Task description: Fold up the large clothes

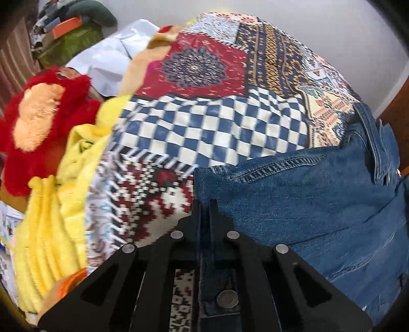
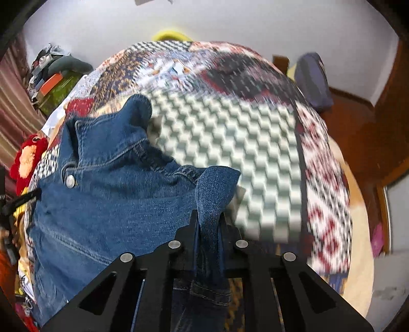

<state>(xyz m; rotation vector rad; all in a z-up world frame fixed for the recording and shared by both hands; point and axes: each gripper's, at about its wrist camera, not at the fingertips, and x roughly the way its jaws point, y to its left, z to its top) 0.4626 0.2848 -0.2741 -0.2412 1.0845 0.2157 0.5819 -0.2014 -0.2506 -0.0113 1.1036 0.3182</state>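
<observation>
The denim jacket [image 1: 306,204] is lying rumpled on the patchwork bedspread [image 1: 204,122], collar bunched, so folding is only beginning. The left hand-held gripper [image 1: 205,204] is clamping the jacket's buttoned edge; the right hand-held gripper [image 2: 208,217] is pinching a fold of its denim. Beyond the jacket the bedspread is offering open room. On the jacket's left a yellow towel [image 1: 51,229] and red plush toy [image 1: 43,122] are crowding the bed's edge.

Wall [image 2: 230,23]: plain white, far beyond claw | Wood panelling [image 2: 363,143]: reddish-brown, right of claw | Curtain [image 2: 15,107]: striped brown, far left | Bed cover [image 1: 217,122]: patchwork, spread ahead of claw | Clutter pile [image 1: 69,38]: boxes, far upper left | Light: soft, even
</observation>
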